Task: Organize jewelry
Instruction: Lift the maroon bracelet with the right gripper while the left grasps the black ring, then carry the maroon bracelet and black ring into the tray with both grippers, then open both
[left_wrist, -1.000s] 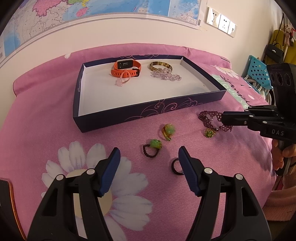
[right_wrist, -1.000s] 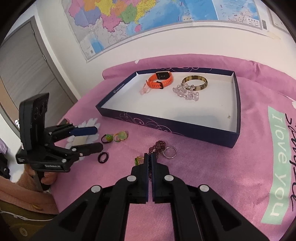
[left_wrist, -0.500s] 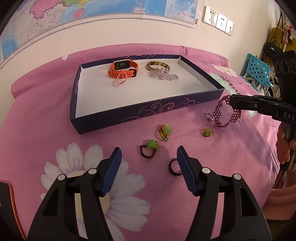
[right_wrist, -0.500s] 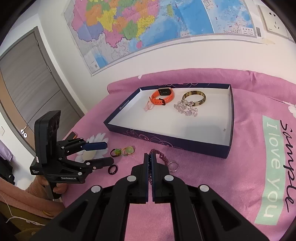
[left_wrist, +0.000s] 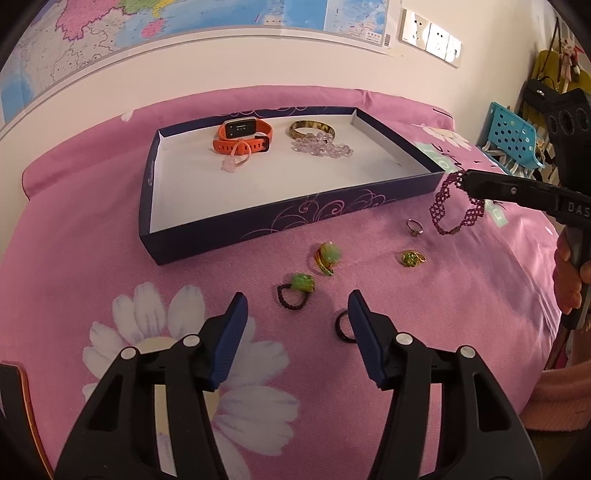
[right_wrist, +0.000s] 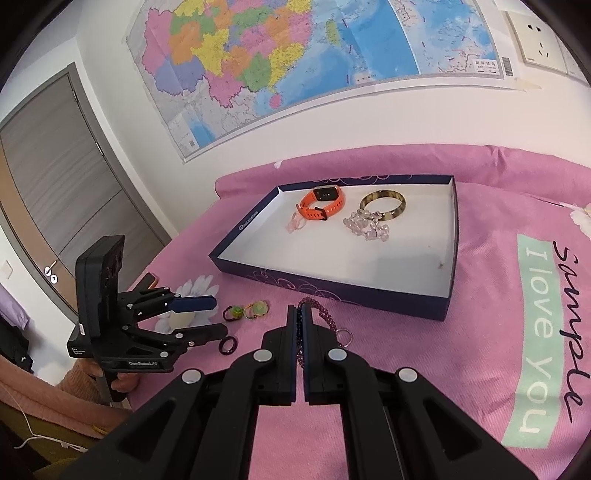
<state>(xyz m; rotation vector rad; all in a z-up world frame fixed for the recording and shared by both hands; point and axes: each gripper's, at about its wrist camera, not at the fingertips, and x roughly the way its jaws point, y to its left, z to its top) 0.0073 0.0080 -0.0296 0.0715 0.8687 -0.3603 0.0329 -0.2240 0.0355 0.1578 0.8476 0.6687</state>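
On the left, the left gripper (left_wrist: 295, 314) hangs low over the pink bedspread (left_wrist: 92, 258) with its jaws spread wide and nothing between them. A black ring (left_wrist: 341, 326) lies just beside its right finger, half hidden by it. If that gripper drops or swings now, I think the finger could flick the ring away across the cloth, or press it into the soft cover where it is hard to pinch.

A little further right and farther off lie a green bead ring (left_wrist: 297, 290), a green-and-gold ring (left_wrist: 327, 256), a small silver ring (left_wrist: 413, 226) and a gold brooch-like piece (left_wrist: 412, 257), all loose on the bedspread near the tray (left_wrist: 258, 229).

At the right, the right gripper (left_wrist: 466, 181) is clenched on the purple bracelet (left_wrist: 452, 206), which dangles clear of the cloth, just off the tray's near right corner. Only a thin bit of beadwork looks caught in the tips, so a jerk could let it slip. The hanging loop could also snag the tray wall on the way in, or land on the watch (left_wrist: 242, 136), bangle (left_wrist: 312, 128) and crystal beads (left_wrist: 323, 148) at the far side and tangle.
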